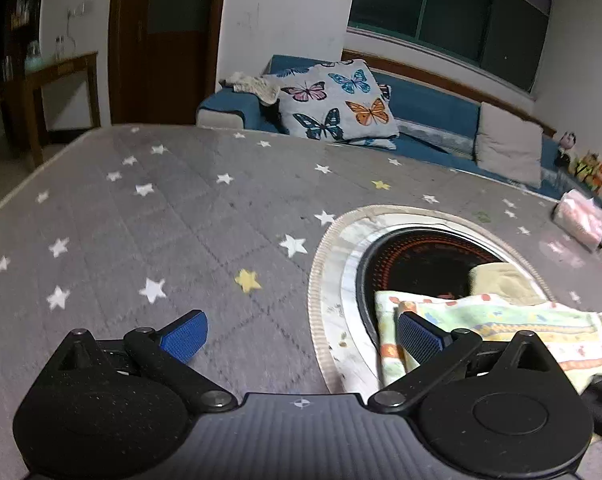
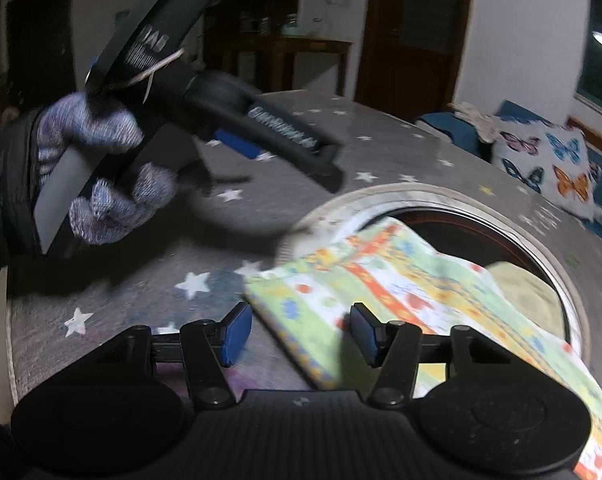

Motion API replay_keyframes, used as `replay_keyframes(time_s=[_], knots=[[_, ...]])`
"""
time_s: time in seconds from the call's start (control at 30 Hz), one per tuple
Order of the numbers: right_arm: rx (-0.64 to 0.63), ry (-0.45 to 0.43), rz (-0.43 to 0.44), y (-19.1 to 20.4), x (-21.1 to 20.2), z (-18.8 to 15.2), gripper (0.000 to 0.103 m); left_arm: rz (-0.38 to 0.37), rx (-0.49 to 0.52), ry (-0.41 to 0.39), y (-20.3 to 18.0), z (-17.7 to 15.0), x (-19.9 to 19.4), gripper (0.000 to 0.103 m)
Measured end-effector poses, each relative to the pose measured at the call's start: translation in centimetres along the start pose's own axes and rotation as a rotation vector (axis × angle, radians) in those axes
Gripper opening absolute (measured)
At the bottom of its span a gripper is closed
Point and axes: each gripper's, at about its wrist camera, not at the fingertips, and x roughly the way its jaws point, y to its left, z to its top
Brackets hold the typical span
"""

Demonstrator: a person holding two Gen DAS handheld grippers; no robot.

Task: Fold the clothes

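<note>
Cloth (image 2: 401, 280) edge cut off; left gripper (image 2: 261, 152) prob. blurred.

From the right wrist view I see my left hand (image 2: 101, 172) and the gripper it holds smeared by motion, so the lettering on that tool is unreadable. The patterned cloth (image 2: 401, 280) runs off the lower right edge, and my own gripper body covers its near corner. In the left wrist view the same cloth passes behind the right-hand finger (image 1: 419, 338), so I cannot tell where its edge lies. The small figures (image 1: 585, 162) by the sofa are too small to identify.
</note>
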Motion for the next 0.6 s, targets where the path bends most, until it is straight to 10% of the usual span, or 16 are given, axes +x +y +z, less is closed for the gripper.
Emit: replay_keyframes(time_s=[0.3, 0.6], knots=[[-0.023, 0.008, -0.036, 1.2, 1.1, 0.6, 0.015, -0.143, -0.126, 0.068, 0.4, -0.4, -0.2, 0.103], [0.128, -0.078, -0.002, -1.1, -2.3, 1.2, 0.010, -0.256, -0.264, 0.140, -1.0, -0.6, 0.5, 0.102]])
